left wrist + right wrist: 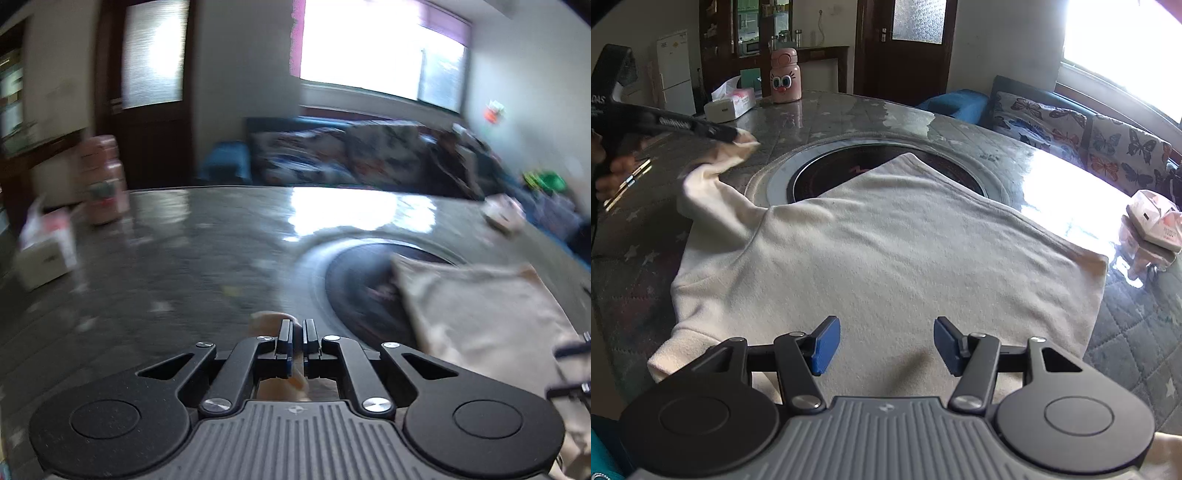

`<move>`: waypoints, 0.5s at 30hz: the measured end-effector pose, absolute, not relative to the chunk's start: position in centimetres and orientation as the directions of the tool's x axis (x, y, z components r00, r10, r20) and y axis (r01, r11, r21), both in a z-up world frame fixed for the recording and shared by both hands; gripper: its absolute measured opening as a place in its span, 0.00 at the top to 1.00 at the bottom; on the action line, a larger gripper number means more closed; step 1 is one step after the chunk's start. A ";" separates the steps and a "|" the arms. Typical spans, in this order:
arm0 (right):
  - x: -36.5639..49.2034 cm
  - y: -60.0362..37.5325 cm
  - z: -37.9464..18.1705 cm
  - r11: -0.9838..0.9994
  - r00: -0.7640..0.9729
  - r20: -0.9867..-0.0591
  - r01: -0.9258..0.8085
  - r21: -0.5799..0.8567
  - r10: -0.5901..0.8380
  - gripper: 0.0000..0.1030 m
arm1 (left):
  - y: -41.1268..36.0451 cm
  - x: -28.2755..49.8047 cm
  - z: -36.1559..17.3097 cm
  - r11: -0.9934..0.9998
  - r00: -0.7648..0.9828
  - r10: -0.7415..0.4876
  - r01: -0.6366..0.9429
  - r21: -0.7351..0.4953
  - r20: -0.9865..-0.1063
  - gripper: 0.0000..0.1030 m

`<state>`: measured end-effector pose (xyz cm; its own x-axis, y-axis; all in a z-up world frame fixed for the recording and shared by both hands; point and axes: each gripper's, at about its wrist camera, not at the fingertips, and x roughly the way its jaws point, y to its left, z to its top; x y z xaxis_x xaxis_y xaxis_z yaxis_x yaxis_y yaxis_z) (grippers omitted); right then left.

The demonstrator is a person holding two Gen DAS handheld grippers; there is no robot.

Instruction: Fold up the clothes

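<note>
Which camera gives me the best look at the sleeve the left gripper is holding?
The right wrist view: the sleeve shows sharp, lifted off the table, pinched by the left gripper. In the blurred left wrist view, only a scrap of cloth shows between the shut fingers.

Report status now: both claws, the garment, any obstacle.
Left claw shut on sleeve, lifted. Right claw open above cream sweater. Nothing blocking the fold.

Lit by daylight from a blown-out window (373,40) behind the table (184,251). Glare streaked across the tabletop below it. Left view smeared by motion blur, sharp only on the gripper (298,339). Right view crisp, with a soft shadow on the shirt (886,251) near the gripper (886,345). Edges bowed, corners dark.
</note>
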<state>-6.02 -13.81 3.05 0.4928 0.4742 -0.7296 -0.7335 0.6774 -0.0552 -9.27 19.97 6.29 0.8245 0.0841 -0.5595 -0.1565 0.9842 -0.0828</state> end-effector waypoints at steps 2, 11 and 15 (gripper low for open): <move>-6.2 -13.7 3.1 0.678 0.497 -0.727 -0.733 -0.059 0.474 0.44 | 21.4 -10.1 6.1 0.975 0.819 0.114 -0.202 -0.096 -0.562 0.95; -9.3 -10.6 5.0 0.544 0.411 -0.704 -0.838 -0.042 0.579 0.47 | 23.5 -12.3 5.4 0.954 0.814 0.147 -0.267 -0.138 -0.561 0.95; -11.8 -7.2 5.2 0.399 0.320 -0.704 -0.915 -0.057 0.634 0.56 | 23.6 -12.6 6.3 0.954 0.826 0.160 -0.271 -0.131 -0.540 0.95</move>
<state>-11.83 -7.17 5.17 0.3205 0.6341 -0.7037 -0.9152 0.3990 -0.0573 -12.60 23.59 6.27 0.8263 0.1605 -0.5399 -0.2709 0.9536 -0.1311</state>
